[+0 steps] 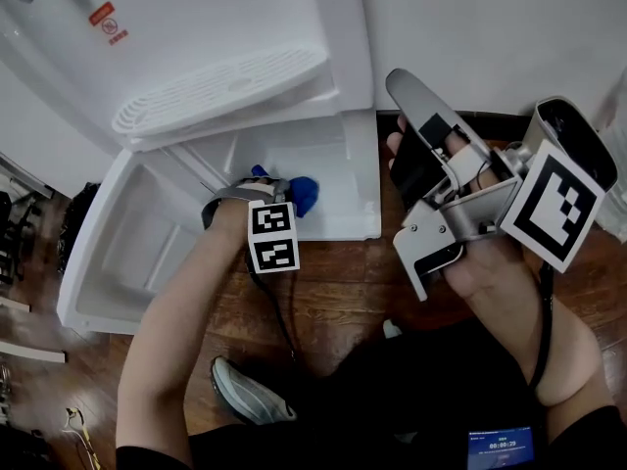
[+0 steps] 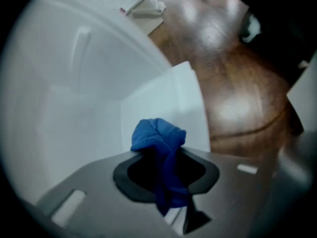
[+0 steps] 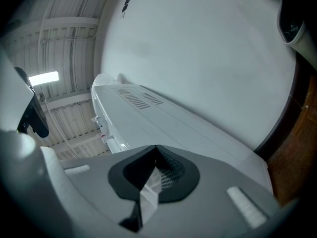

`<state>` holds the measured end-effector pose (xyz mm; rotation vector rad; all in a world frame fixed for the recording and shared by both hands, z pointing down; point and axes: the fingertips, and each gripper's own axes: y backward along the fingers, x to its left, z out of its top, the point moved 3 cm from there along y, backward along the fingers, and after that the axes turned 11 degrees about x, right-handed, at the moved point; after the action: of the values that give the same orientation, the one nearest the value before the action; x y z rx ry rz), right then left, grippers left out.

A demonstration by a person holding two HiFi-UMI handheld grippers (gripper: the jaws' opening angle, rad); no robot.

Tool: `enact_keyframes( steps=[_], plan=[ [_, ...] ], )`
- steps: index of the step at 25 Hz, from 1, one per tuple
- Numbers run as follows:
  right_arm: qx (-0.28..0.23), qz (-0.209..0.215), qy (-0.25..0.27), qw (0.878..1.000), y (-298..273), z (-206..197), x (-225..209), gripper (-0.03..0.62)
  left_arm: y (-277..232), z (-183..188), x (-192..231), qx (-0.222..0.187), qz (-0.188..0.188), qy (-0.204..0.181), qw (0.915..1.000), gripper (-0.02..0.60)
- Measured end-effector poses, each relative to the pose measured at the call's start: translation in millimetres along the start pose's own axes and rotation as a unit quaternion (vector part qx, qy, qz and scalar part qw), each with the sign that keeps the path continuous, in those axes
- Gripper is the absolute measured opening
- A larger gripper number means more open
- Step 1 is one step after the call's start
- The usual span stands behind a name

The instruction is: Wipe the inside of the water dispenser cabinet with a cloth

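Left gripper, at the centre of the head view, pinches the blue cloth inside the open white water dispenser cabinet. Right gripper, at the right of the frame, is held apart from the cabinet, jaws pressed together and empty.

Even bright indoor light, gripper views fisheye-warped with dark corners, soft blur, floor glare
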<state>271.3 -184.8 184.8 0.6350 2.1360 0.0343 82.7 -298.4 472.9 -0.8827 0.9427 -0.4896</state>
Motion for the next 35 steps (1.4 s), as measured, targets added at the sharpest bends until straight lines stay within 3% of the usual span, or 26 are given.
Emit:
enact_keyframes(
  steps=[2, 4, 5, 6, 7, 8, 9, 10, 11, 12, 13, 15, 18, 19, 20, 21, 24, 26, 28, 29, 30, 33, 35],
  plan=[
    [0.001, 0.002, 0.010, 1.000, 0, 0, 4, 0.005, 24, -1, -32, -0.025, -0.052, -0.012, 0.9983, 0.110],
    [-0.003, 0.001, 0.031, 1.000, 2, 0, 9, 0.005, 54, 0, -49, -0.064, -0.065, 0.021, 0.9956, 0.110],
    [-0.007, 0.002, 0.050, 0.999, 3, 2, 14, 0.005, 74, -1, -50, -0.098, -0.052, 0.063, 0.9918, 0.110],
    [-0.012, 0.007, 0.076, 0.997, 4, 3, 21, 0.005, 99, -3, -48, -0.143, -0.031, 0.121, 0.9818, 0.110],
    [-0.018, 0.018, 0.107, 0.994, 5, 6, 33, 0.005, 129, -7, -44, -0.195, -0.011, 0.191, 0.9618, 0.111],
    [-0.024, 0.034, 0.143, 0.989, 6, 7, 48, 0.005, 162, -14, -40, -0.253, 0.004, 0.266, 0.9303, 0.112],
    [-0.028, 0.056, 0.184, 0.981, 9, 6, 67, 0.005, 197, -22, -37, -0.311, 0.012, 0.338, 0.8884, 0.112],
    [-0.027, 0.082, 0.226, 0.970, 11, 3, 88, 0.005, 232, -32, -36, -0.363, 0.014, 0.401, 0.8408, 0.113],
    [-0.019, 0.108, 0.266, 0.958, 13, -5, 108, 0.005, 263, -43, -36, -0.404, 0.011, 0.453, 0.7946, 0.114],
    [-0.002, 0.134, 0.299, 0.945, 13, -16, 123, 0.005, 289, -55, -39, -0.437, 0.005, 0.489, 0.7554, 0.114],
    [0.026, 0.156, 0.321, 0.934, 11, -30, 133, 0.005, 310, -64, -44, -0.462, 0.000, 0.510, 0.7252, 0.114],
    [0.113, 0.195, 0.324, 0.919, 0, -66, 134, 0.006, 343, -78, -59, -0.502, -0.002, 0.529, 0.6841, 0.115],
    [0.269, 0.250, 0.276, 0.888, -13, -134, 124, 0.010, 370, -88, -85, -0.562, -0.004, 0.527, 0.6376, 0.117],
    [0.312, 0.270, 0.260, 0.873, -12, -156, 125, 0.046, 373, -91, -94, -0.580, -0.008, 0.520, 0.6272, 0.117],
    [0.350, 0.292, 0.245, 0.856, -8, -177, 127, 0.101, 374, -92, -103, -0.592, -0.016, 0.510, 0.6239, 0.117],
    [0.382, 0.311, 0.233, 0.838, -4, -196, 130, 0.166, 373, -91, -112, -0.598, -0.027, 0.496, 0.6291, 0.117],
    [0.449, 0.346, 0.218, 0.794, 10, -237, 137, 0.284, 368, -81, -130, -0.599, -0.054, 0.446, 0.6626, 0.117],
    [0.470, 0.355, 0.209, 0.781, 15, -251, 138, 0.296, 363, -74, -133, -0.599, -0.064, 0.430, 0.6728, 0.117],
    [0.471, 0.364, 0.198, 0.779, 16, -258, 140, 0.290, 355, -69, -136, -0.591, -0.074, 0.431, 0.6779, 0.117],
    [0.468, 0.369, 0.196, 0.779, 16, -259, 141, 0.230, 351, -68, -136, -0.588, -0.081, 0.440, 0.6737, 0.117],
    [0.467, 0.371, 0.194, 0.779, 16, -260, 141, 0.166, 348, -69, -135, -0.591, -0.089, 0.450, 0.6637, 0.117],
    [0.467, 0.365, 0.176, 0.786, 15, -260, 138, 0.138, 347, -70, -127, -0.616, -0.099, 0.472, 0.6224, 0.123],
    [0.462, 0.359, 0.165, 0.794, 14, -259, 136, 0.133, 346, -71, -123, -0.617, -0.096, 0.491, 0.6073, 0.128]
  ],
)
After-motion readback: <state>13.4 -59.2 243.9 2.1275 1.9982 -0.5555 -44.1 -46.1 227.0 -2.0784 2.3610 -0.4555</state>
